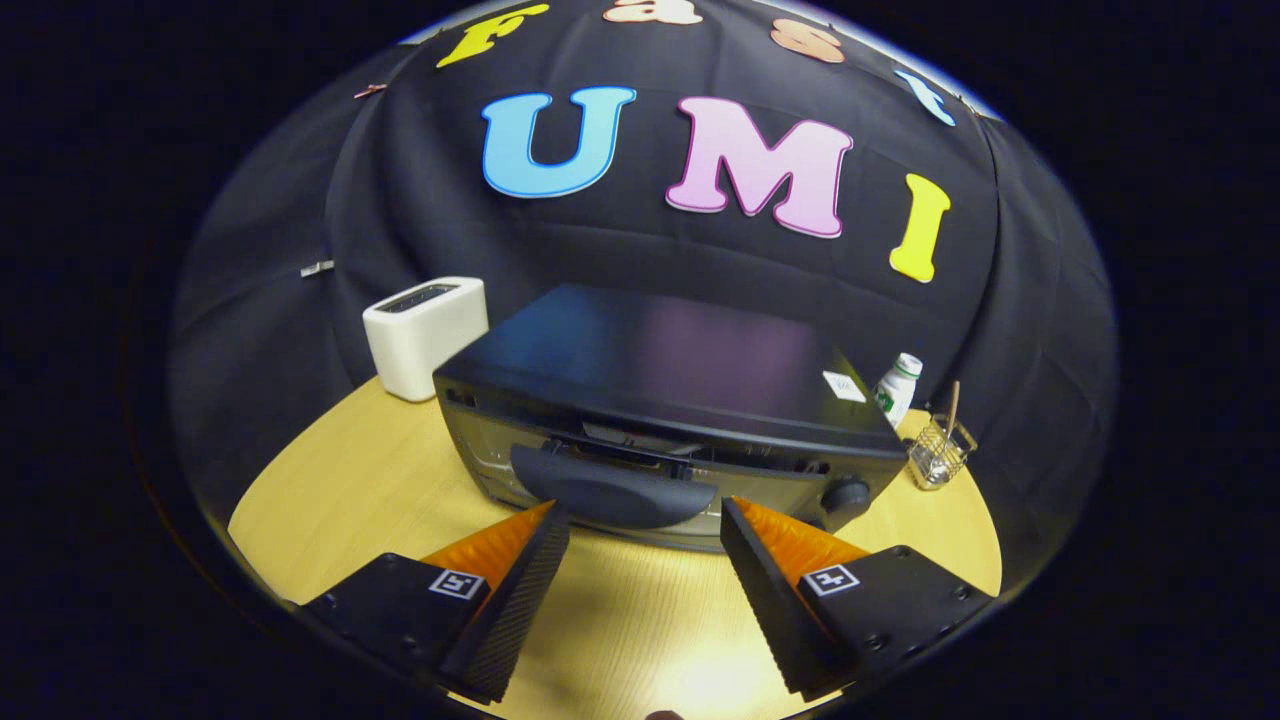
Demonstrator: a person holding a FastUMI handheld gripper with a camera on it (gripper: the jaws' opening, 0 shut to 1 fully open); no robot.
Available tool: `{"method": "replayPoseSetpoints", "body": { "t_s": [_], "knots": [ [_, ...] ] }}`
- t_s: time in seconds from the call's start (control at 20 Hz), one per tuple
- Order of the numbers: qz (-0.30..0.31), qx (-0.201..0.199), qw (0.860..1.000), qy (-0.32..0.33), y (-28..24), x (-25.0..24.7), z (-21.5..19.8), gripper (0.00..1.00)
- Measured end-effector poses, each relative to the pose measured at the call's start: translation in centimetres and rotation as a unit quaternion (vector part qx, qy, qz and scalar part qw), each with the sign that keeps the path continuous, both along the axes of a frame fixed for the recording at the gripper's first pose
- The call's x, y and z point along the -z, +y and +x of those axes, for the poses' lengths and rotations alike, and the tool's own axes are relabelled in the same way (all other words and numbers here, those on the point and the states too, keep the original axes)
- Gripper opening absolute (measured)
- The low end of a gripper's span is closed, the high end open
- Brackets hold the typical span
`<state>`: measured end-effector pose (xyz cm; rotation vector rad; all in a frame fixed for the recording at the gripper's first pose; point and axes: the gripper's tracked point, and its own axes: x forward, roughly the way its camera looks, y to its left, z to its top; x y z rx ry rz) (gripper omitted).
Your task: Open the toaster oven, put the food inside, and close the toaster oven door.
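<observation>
One black toaster oven [660,400] centred on wooden tabletop [330,490], door [640,470] cracked ajar at top, one curved door handle [612,495] just ahead of fingertips. Hand-held gripper [645,515]: two fingers spread wide apart, gripping nothing, tips flanking the handle ends, contact not discernible. One round knob [846,494] at oven's right front. One white pop-up toaster [425,335] behind-left of oven. One white bottle [898,388] and one wire basket [940,452] holding one stick, behind-right. Food item not identifiable.
</observation>
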<state>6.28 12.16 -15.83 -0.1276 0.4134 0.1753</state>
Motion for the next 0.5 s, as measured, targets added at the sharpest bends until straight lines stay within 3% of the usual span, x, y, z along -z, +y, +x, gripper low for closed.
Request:
{"method": "replayPoseSetpoints", "body": {
  "t_s": [0.3, 0.5],
  "knots": [
    [0.050, -0.008, 0.995, -0.081, -1.8, -6.8, -1.7, 0.99],
    [0.066, 0.018, 0.987, -0.146, -5.7, -11.9, -3.2, 0.99]
  ]
}}
